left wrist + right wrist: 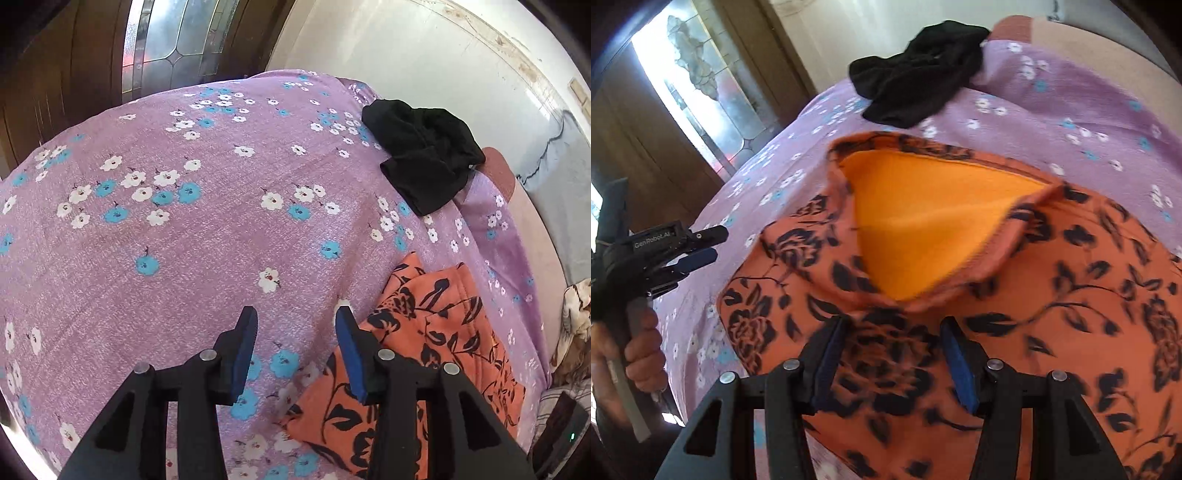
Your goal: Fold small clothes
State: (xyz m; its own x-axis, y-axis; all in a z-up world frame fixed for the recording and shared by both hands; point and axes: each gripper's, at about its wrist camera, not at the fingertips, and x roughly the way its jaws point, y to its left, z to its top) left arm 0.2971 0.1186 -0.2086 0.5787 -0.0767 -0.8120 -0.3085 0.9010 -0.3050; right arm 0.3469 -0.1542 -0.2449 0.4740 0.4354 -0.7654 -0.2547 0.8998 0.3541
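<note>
Fingers (354, 347) of the left gripper (297, 325): parted to a moderate gap, nothing between them, only the purple floral bedsheet (184, 240) below. Fingers (956, 365) of the right gripper (892, 341): likewise parted, blue pads apart, orange fabric seen through the gap; the frame is motion-blurred, and I judge no pinch, pads not pressing.

Task item: orange floral garment (1052, 295) lies on the bed, near edge, partly folded; one flap is turned back and shows the plain orange lining (923, 221). A black garment (424, 155) sits crumpled well apart, toward the far corner of the bed.

Key relation: the orange garment lies directly under and ahead of the right gripper. From the left gripper it lies off to the right, its edge just beside the right-hand finger. Right hand is clearly nearer. In the right wrist view the left gripper (698, 254) hangs off the garment's left edge, held by a hand (639, 354).

Long axis: cannot tell with certainty; garment runs out of frame in both views.

Judgement: next fold needs the turned-back flap or near hem; right gripper is best placed.
</note>
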